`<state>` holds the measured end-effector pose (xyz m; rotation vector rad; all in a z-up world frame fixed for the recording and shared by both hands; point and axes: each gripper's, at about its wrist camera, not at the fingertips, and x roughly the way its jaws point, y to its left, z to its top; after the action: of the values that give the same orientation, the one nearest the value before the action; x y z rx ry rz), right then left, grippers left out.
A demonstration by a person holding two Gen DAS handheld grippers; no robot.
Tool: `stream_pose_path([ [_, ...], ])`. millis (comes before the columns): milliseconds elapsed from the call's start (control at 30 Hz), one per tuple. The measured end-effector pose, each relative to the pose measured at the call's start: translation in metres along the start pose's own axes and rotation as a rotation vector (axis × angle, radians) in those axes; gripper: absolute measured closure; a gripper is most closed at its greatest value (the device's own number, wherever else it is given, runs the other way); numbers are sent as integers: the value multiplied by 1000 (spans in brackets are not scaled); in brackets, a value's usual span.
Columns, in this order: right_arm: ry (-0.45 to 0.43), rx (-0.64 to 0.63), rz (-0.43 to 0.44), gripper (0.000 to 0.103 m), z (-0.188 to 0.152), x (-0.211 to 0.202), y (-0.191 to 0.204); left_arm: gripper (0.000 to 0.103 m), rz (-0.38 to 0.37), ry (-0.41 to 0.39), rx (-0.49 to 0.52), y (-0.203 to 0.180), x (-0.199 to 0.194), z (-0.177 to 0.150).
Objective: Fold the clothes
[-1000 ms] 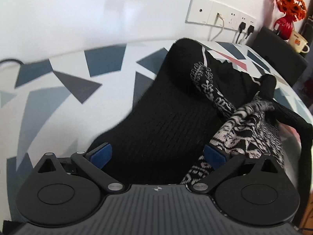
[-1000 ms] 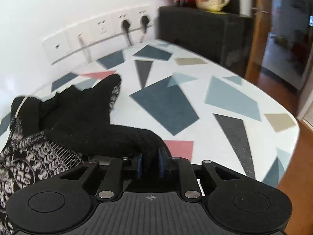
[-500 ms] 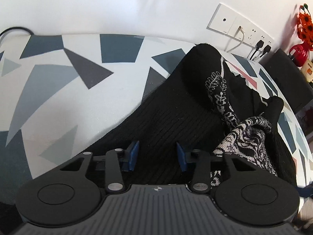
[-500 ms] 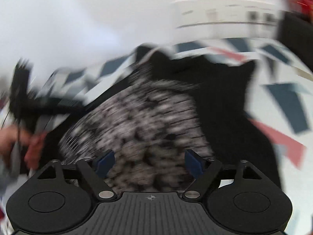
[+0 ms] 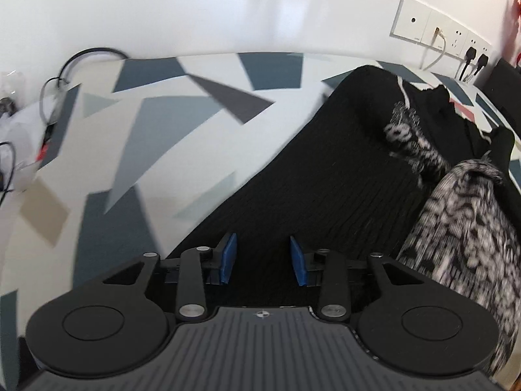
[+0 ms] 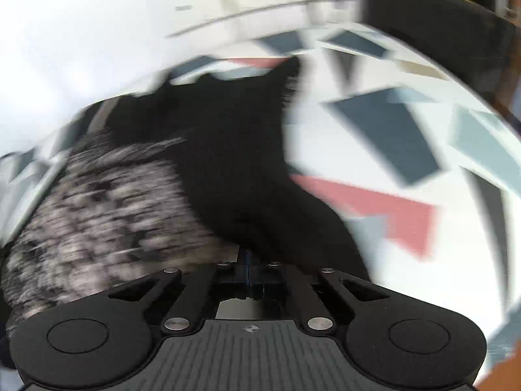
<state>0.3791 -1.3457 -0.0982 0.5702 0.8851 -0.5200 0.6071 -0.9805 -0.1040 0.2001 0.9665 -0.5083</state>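
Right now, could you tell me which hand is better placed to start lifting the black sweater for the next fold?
Right. Its claw is shut at the black sweater's edge; the left claw merely straddles flat knit, open.

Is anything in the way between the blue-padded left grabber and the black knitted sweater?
Nothing visible is in the way. The left gripper sits right over the black ribbed knit sweater, and only that black fabric shows between its blue pads. Its jaws have just been closing and stand partly apart.
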Motion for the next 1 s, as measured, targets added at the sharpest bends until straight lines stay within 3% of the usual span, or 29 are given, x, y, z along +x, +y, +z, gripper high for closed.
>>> stream_pose_path([
  [33, 3, 22, 1, 103, 2, -3, -6, 65, 1, 3, -14, 4, -3, -2],
  [100, 9, 48, 30, 100, 5, -11, -9, 55, -21, 8, -51, 11, -9, -4],
  [133, 10, 44, 70, 94, 4, -15, -4, 52, -45, 10, -73, 14, -11, -5],
  [200, 10, 7, 152, 69, 2, -23, 16, 43, -98, 1, -89, 14, -18, -5],
  [233, 9, -28, 192, 54, 0, -26, 31, 43, -129, 0, -80, 11, -20, -3],
  [267, 4, -76, 226, 49, -2, -28, 46, 43, -148, 2, -58, 6, -21, -1],
  [333, 13, -197, 286, 46, -10, -29, 82, 42, -152, 10, 22, -9, -21, 3],
  [467, 83, -425, 353, 26, -30, -20, 145, 33, -114, 23, 144, -27, -17, -2],
  [500, 107, -481, 360, 26, -38, -15, 156, 31, -118, 26, 139, -26, -15, -3],
  [533, 112, -522, 343, 31, -46, -13, 162, 29, -123, 30, 127, -23, -13, -4],
  [567, 112, -560, 321, 50, -54, -12, 166, 27, -128, 33, 116, -20, -10, -5],
  [600, 105, -582, 321, 57, -58, -9, 167, 27, -134, 36, 105, -17, -8, -6],
  [667, 73, -576, 335, 82, -59, -12, 159, 27, -144, 42, 82, -12, -3, -8],
  [700, 77, -562, 348, 87, -56, -14, 153, 26, -142, 44, 89, -13, -3, -8],
  [867, 36, -423, 365, 98, -39, -34, 119, 20, -128, 55, 104, -15, 0, -5],
  [1000, -19, -275, 265, 98, -30, -50, 70, 18, -126, 58, 105, -13, 2, -5],
])
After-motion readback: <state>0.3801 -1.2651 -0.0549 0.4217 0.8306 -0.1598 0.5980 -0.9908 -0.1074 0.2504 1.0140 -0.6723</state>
